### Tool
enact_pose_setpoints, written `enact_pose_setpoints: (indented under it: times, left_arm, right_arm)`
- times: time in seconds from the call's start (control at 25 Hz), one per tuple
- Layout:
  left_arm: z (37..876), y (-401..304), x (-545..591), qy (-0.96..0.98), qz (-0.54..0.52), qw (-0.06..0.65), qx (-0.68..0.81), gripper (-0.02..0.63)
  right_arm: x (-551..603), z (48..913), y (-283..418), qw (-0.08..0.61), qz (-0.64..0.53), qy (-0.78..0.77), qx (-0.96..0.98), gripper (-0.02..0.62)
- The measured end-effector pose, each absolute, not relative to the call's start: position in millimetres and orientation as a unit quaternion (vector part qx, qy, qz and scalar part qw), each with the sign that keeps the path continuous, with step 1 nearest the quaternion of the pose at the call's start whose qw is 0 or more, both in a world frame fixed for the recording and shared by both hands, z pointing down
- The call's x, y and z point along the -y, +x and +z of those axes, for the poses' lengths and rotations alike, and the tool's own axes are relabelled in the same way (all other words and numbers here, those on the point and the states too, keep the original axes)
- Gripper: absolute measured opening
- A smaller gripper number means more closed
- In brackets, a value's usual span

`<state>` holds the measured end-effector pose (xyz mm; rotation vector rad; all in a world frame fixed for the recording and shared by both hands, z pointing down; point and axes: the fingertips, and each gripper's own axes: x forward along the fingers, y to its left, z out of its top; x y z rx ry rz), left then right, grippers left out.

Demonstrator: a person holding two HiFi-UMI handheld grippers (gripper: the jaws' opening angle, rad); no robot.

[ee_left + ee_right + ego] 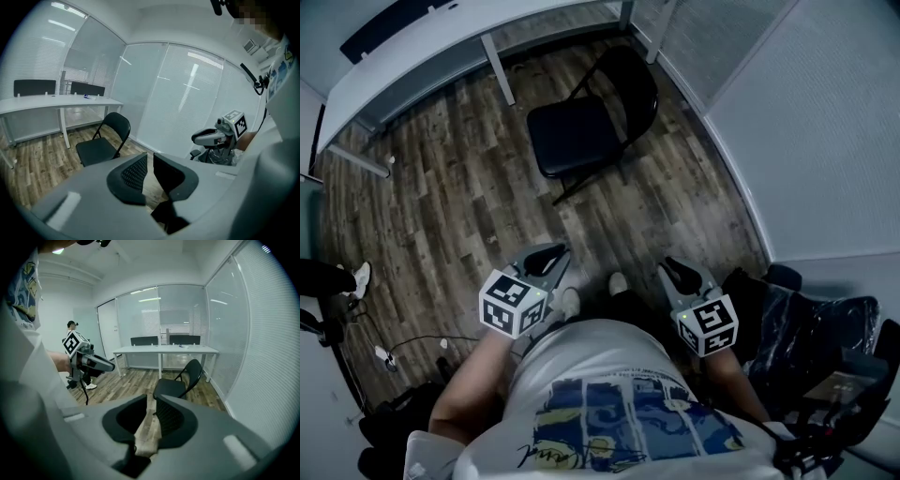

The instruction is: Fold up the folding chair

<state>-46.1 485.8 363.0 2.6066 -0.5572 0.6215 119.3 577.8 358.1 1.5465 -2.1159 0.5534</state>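
chair legs hidden, table cropped above

- The folding chair is black, with a padded seat, a rounded backrest and thin metal legs.
- It stands upright and unfolded, the seat level.
- It is on the wood-plank floor, near the white desk, with its backrest toward the pale wall.

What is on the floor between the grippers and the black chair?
Nothing, just bare wooden floor between the left gripper, the right gripper and the folding chair, as the head view shows.
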Motion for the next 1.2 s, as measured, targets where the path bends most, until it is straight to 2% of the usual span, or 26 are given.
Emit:
enact_pose_setpoints:
  times: [0.52,1.2]
  left_arm:
    - [342.7,35.4,-455.9,0.914,0.195,0.205,0.290,0.048]
    - [365.3,24.9,-411.6,0.891,0.203,0.227,0.337,0.080]
  right_arm:
    - [-511.6,353.6,215.8,0.230,0.180,0.499,0.816,0.049]
    - [-442.2,392.7,216.1,0.229,0.207,0.458,0.834,0.089]
